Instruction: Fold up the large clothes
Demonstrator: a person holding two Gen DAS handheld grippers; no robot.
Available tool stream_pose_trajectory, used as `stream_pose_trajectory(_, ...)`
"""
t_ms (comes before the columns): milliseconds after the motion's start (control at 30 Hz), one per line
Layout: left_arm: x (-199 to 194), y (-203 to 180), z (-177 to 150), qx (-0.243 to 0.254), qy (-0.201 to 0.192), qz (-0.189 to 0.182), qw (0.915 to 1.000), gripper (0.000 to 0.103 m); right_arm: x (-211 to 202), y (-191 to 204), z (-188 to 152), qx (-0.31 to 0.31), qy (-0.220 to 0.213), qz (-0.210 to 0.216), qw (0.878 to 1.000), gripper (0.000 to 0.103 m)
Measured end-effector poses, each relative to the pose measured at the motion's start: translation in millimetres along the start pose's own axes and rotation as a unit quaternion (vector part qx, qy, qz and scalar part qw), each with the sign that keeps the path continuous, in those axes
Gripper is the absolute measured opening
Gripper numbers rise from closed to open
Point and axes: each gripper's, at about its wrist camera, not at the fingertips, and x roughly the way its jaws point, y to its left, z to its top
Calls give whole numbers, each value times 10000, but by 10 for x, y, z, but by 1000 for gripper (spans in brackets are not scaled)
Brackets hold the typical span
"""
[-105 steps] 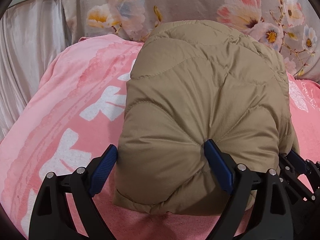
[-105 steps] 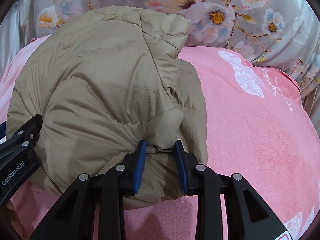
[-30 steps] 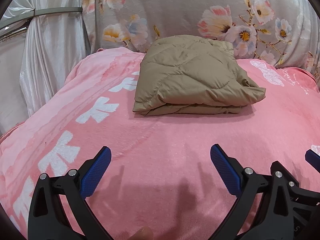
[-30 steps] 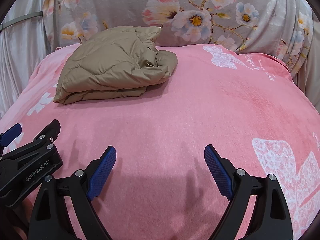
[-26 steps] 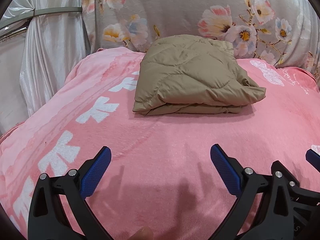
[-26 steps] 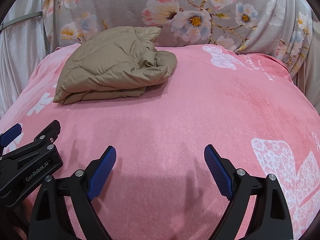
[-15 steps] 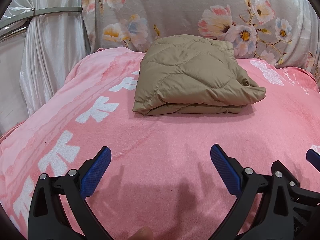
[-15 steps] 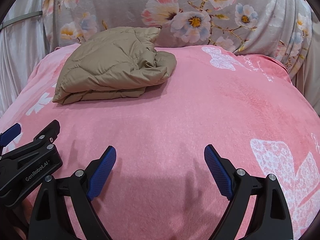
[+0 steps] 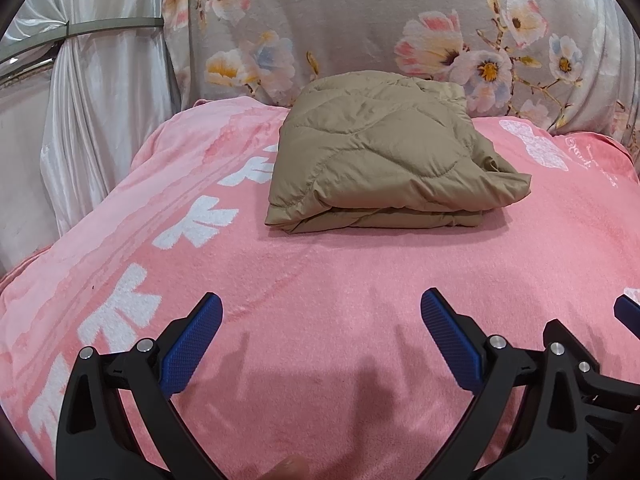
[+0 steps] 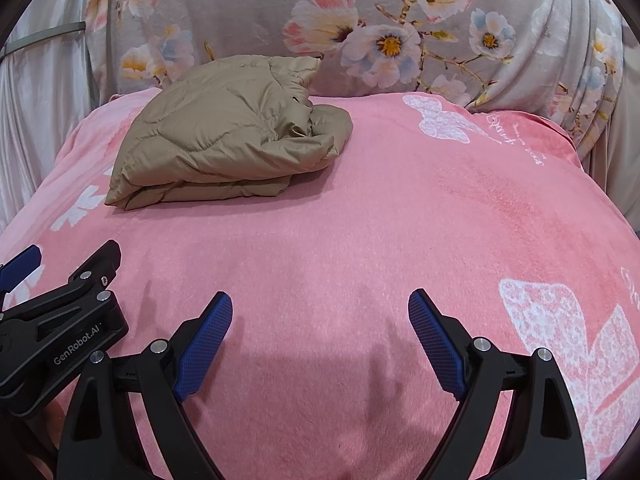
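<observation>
1. The tan quilted puffer jacket [image 9: 384, 160] lies folded at the far side of the pink blanket [image 9: 360, 280].
2. Left tongs [image 9: 320, 336] and right tongs [image 10: 320, 332] hover spread, empty.
3. Probably light, puffy, slippery; pinch stacked near edges.

A tan quilted jacket [image 9: 380, 152] of smooth, faintly shiny fabric lies on a fuzzy, matt pink blanket [image 9: 360, 288]. Behind the jacket hangs soft floral cloth [image 9: 360, 20]; left of that, glossy white satin curtain [image 9: 100, 120]. Both grippers' fingers are matt black plastic with textured blue pads [image 10: 204, 344].
</observation>
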Motion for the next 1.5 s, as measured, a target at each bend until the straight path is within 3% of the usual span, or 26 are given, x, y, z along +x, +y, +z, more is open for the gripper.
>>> stream_pose_trajectory(1500,-6,-15,-6,3,-25,-20,10000,94,-28,8,19,-19,-39,-36,10000,87)
